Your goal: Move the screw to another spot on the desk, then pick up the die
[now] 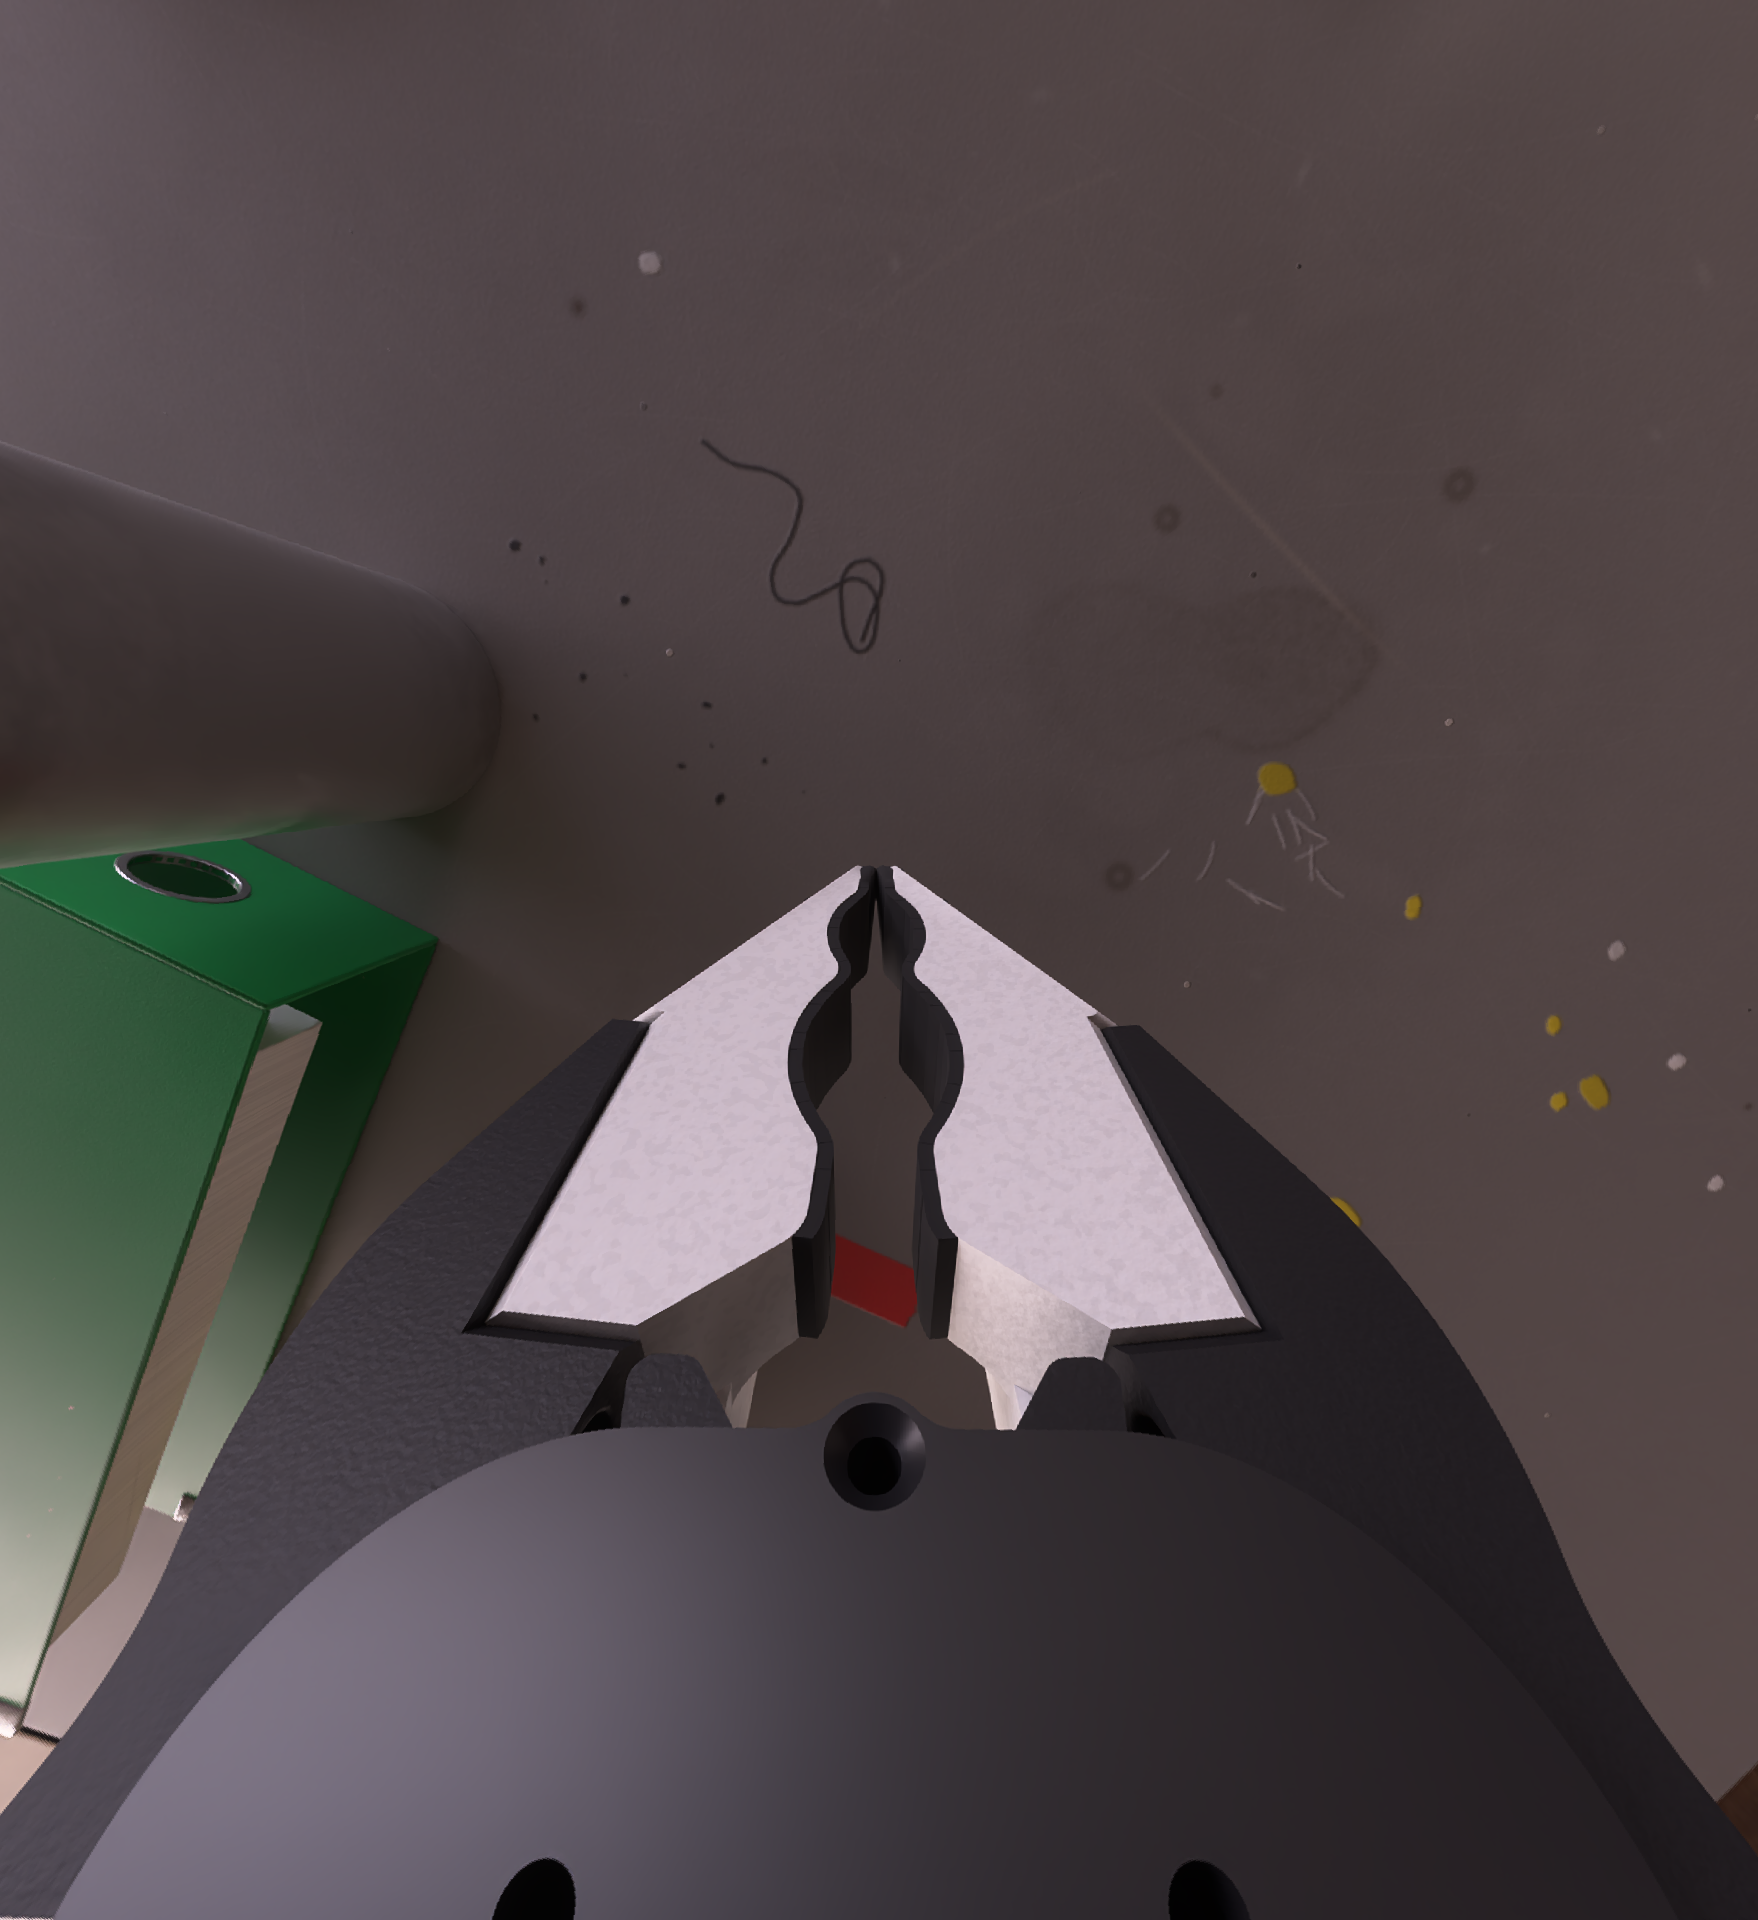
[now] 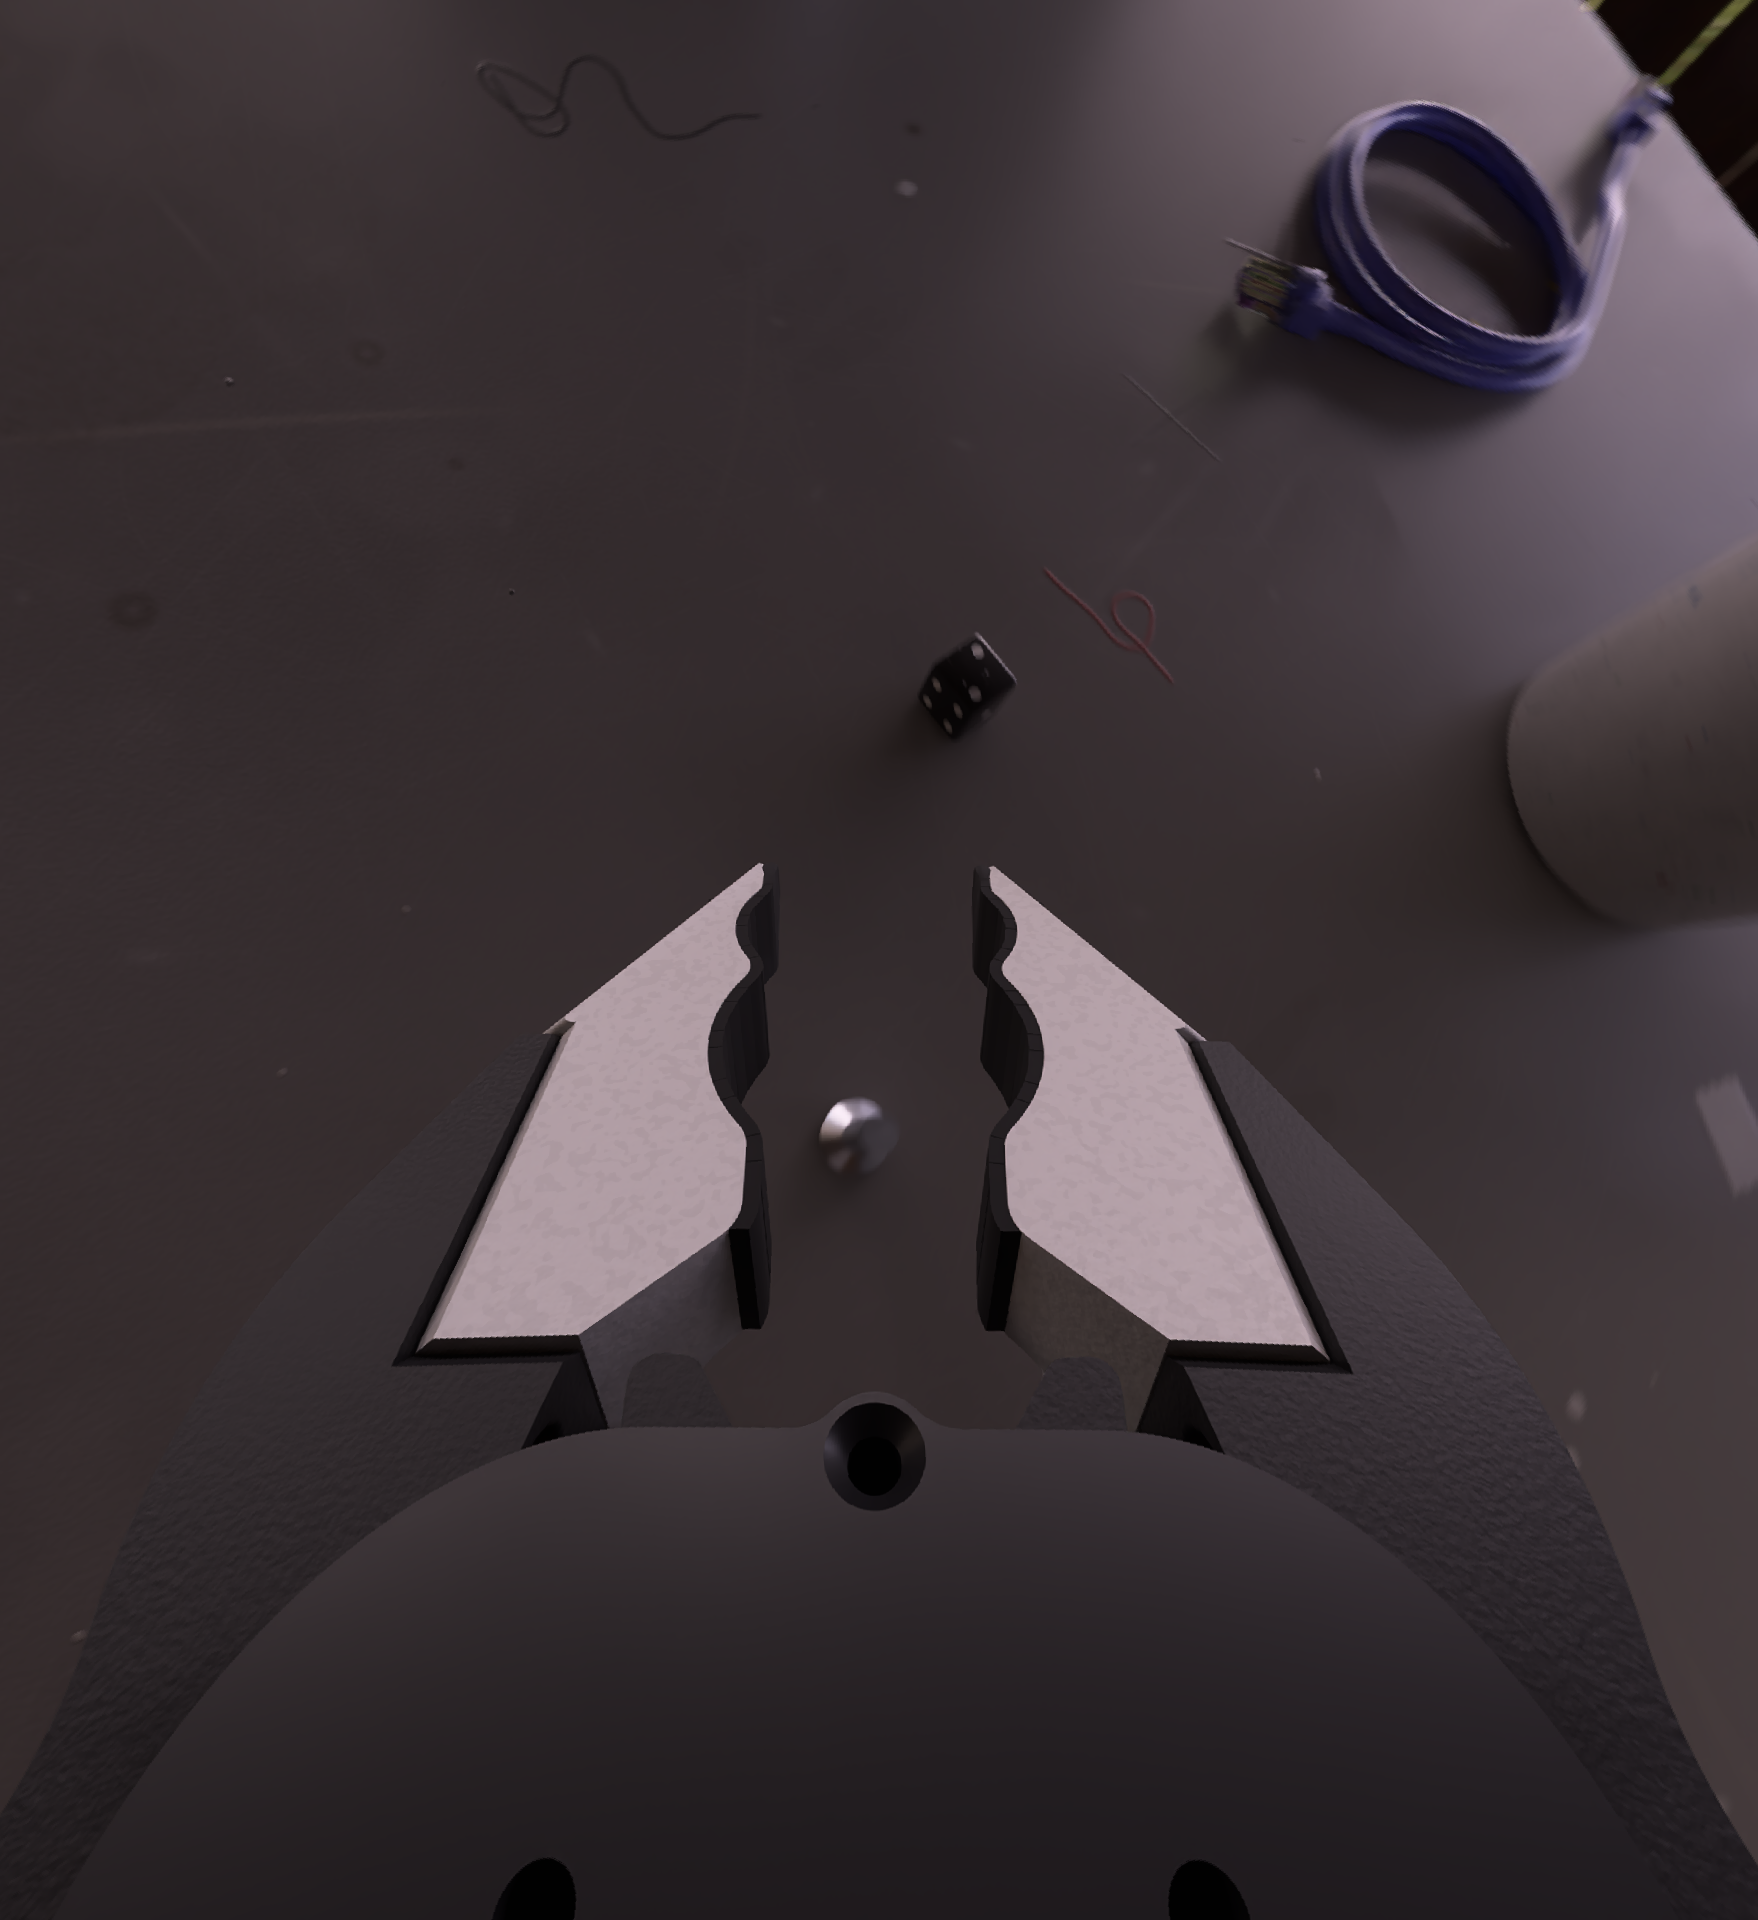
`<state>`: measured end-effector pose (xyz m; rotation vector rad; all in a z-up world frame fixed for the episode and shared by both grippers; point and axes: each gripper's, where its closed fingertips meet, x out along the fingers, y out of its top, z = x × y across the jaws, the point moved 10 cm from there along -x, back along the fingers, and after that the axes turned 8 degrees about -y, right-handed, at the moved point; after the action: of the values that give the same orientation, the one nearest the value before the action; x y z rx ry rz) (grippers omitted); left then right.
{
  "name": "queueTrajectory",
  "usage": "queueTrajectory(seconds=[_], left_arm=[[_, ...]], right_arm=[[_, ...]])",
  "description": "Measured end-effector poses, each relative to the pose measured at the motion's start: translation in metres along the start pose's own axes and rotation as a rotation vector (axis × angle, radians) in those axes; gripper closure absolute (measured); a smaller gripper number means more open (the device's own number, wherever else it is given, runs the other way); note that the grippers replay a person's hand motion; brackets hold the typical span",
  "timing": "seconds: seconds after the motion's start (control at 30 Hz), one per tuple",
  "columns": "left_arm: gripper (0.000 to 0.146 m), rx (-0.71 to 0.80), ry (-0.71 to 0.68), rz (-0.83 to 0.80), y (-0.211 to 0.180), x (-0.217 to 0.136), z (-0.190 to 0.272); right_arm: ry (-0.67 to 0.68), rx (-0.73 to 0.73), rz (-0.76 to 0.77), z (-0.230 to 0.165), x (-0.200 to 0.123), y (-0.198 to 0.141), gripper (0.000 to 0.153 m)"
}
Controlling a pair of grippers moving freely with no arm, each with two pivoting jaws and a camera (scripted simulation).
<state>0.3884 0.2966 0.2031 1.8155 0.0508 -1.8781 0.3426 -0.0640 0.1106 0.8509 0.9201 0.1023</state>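
Note:
In the right wrist view the screw (image 2: 847, 1136) stands on the grey desk (image 2: 439, 623), its round silver head showing between my fingers, touching neither. My right gripper (image 2: 876, 883) is open above it, jaws wide apart. The die (image 2: 966, 687), black with white dots, lies on the desk beyond the fingertips, slightly right. In the left wrist view my left gripper (image 1: 876, 878) is shut with its tips together over bare desk (image 1: 1062, 312). A small red patch (image 1: 870, 1278) shows low between its fingers; I cannot tell what it is. The screw and die do not show there.
A coiled blue cable (image 2: 1457, 239) lies at the far right near the desk edge. A pale cylinder (image 2: 1685, 748) stands at the right. In the left wrist view a green binder (image 1: 106, 1143) stands at the left under a grey cylinder (image 1: 179, 675). Yellow specks (image 1: 1581, 1091) and thread scraps dot the desk.

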Motion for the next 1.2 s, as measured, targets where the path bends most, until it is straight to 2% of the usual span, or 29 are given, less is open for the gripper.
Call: queueTrajectory(seconds=[0.1,0.37,0.67,0.8,0.93,1.1,1.2], left_arm=[[0.146,0.007,-0.002,-0.004,0.001,0.001,0.001],[0.146,0.022,-0.001,-0.002,0.002,0.0,0.003],[0.146,0.032,-0.006,0.0,0.003,0.0,0.004],[0.146,0.031,-0.008,0.003,0.003,0.0,0.003],[0.146,0.03,-0.011,0.004,0.003,0.0,0.003],[0.146,0.03,-0.011,0.007,0.002,0.0,0.003],[0.146,0.029,-0.011,0.009,0.002,-0.001,0.002]], right_arm=[[0.064,-0.116,-0.071,0.007,0.02,0.018,0.115],[0.341,-0.401,-0.225,0.038,0.066,0.046,0.114],[0.533,-0.52,-0.338,0.047,0.087,0.062,0.112],[0.559,-0.55,-0.367,0.047,0.092,0.067,0.112],[0.559,-0.589,-0.395,0.046,0.095,0.068,0.136],[0.548,-0.6,-0.387,0.043,0.094,0.069,0.137],[0.488,-0.6,-0.352,0.042,0.086,0.074,0.137]])
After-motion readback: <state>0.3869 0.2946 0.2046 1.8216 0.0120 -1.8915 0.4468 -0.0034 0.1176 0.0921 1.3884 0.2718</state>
